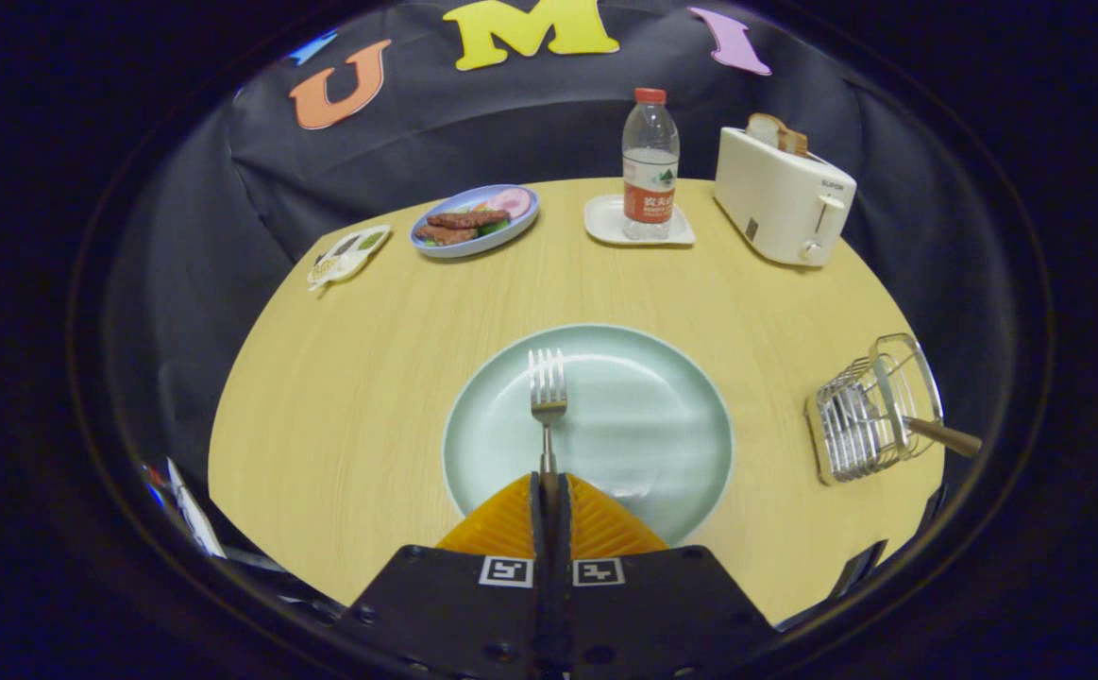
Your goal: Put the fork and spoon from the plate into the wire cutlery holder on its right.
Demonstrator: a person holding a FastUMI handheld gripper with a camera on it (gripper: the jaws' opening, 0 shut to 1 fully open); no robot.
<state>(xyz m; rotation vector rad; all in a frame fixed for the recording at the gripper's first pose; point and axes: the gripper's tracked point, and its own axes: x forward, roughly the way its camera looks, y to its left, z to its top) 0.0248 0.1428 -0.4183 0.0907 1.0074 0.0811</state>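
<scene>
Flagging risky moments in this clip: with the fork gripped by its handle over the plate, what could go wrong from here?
1. The hand-held gripper pinches only the fork's thin handle, so the fork could pivot or slip during the carry.
2. A utensil already leans in the wire cutlery holder; the tines might snag it or the wires.
3. The holder looks light and sits near the table edge; a bump could tip it.

A staged booth, not a home — black cloth wall (228, 170) behind a wooden table (369, 378) with toaster (780, 198).

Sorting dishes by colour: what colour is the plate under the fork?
Pale green plate, seen in the gripper view.
</scene>
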